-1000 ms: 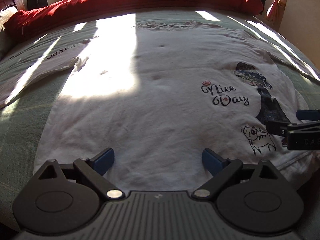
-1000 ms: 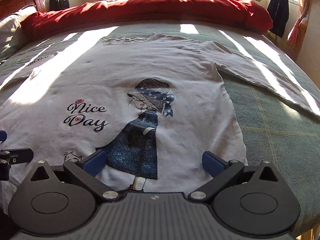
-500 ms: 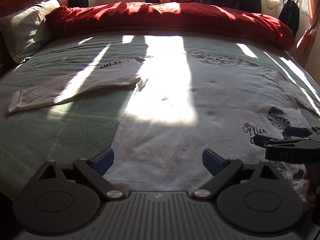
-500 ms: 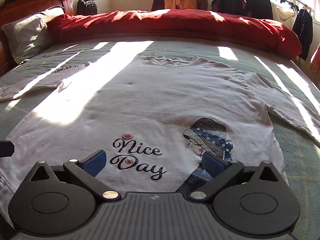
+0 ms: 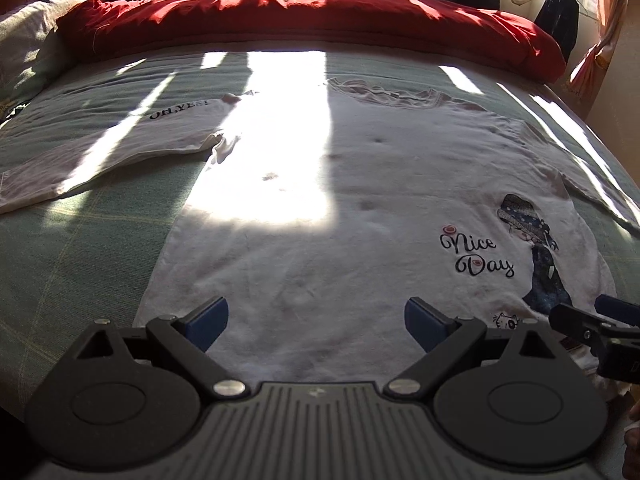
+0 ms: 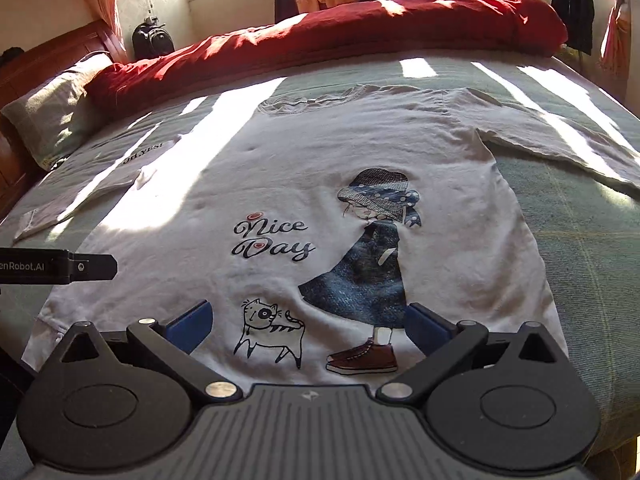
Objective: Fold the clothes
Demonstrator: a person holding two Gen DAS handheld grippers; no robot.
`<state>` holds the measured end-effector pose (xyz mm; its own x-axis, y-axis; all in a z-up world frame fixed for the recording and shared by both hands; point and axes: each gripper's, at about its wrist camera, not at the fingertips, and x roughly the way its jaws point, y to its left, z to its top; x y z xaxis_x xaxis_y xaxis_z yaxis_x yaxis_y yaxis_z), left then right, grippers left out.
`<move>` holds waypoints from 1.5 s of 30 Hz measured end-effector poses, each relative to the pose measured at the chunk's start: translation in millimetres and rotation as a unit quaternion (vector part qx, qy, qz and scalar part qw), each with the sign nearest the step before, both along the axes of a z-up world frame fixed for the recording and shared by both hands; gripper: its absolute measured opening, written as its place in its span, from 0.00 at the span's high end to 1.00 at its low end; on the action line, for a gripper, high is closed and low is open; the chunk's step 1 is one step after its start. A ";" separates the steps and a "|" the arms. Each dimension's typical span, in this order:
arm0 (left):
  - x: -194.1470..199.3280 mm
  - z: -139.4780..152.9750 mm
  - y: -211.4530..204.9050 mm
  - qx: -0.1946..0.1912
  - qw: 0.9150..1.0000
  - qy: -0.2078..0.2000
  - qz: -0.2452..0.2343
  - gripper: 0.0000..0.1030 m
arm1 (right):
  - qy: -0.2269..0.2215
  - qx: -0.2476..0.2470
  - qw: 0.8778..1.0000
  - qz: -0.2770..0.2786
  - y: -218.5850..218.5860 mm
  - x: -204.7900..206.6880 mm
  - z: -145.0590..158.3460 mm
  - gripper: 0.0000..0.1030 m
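White shirt [image 6: 328, 184] lies flat, front up, on a green bed [image 6: 580, 264], hem toward both cameras, neckline at 12 o'clock. Both sleeves are spread: one runs out to 9 o'clock in the left wrist view (lettering "OH,YES!" on it), the other to 3 o'clock in the right wrist view. Printed on the front: "Nice Day" script [image 6: 272, 240], a girl in a hat [image 6: 368, 252], a small cat [image 6: 268, 332].

Left gripper [image 5: 316, 322]: jaws spread wide, nothing between them, poised over the hem at the shirt's 7 o'clock corner; whether the pads touch cloth cannot be told. Right gripper [image 6: 310, 322]: jaws likewise wide apart and empty, straddling the cat and the girl's shoe near the hem. Each tool shows in the other's view, at the frame edge (the left one carries partly cut-off white lettering).

Surroundings: a red duvet [image 5: 320, 12] is bunched across the far edge of the bed at 12 o'clock, clear of the neckline. A pillow [image 6: 52, 112] sits at 10 o'clock against a wooden headboard [image 6: 48, 60]. A black backpack [image 6: 154, 40] stands beyond the duvet; dark clothes [image 5: 556, 20] hang at 1 o'clock by a window. Bands of sunlight cross shirt and bed. Nothing lies on the shirt itself.
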<state>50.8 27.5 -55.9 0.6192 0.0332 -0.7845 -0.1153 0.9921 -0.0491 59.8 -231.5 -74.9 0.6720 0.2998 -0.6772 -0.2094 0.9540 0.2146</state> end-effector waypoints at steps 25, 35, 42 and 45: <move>-2.2 -33.7 6.5 -0.008 0.998 0.059 0.000 0.08 | 0.041 0.017 0.995 -0.093 -56.0 8.2 -31.2 0.00; -9.3 -16.3 70.0 -0.122 0.990 0.071 0.025 0.08 | 0.050 -0.048 0.993 -0.090 -37.2 11.6 -35.3 0.00; 2.9 -18.5 74.5 -0.144 0.984 0.107 -0.017 0.08 | 0.054 -0.048 0.993 -0.093 -38.2 12.3 -34.5 0.00; -11.9 -29.7 80.5 -0.138 0.983 0.120 -0.008 0.08 | 0.055 -0.044 0.993 -0.090 -39.9 12.4 -32.9 0.00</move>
<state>38.9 108.0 -85.6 0.4135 -0.2096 -0.8860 -0.1417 0.9465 -0.2901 72.3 -271.4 -107.7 0.6294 0.1178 -0.7681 -0.0126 0.9899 0.1415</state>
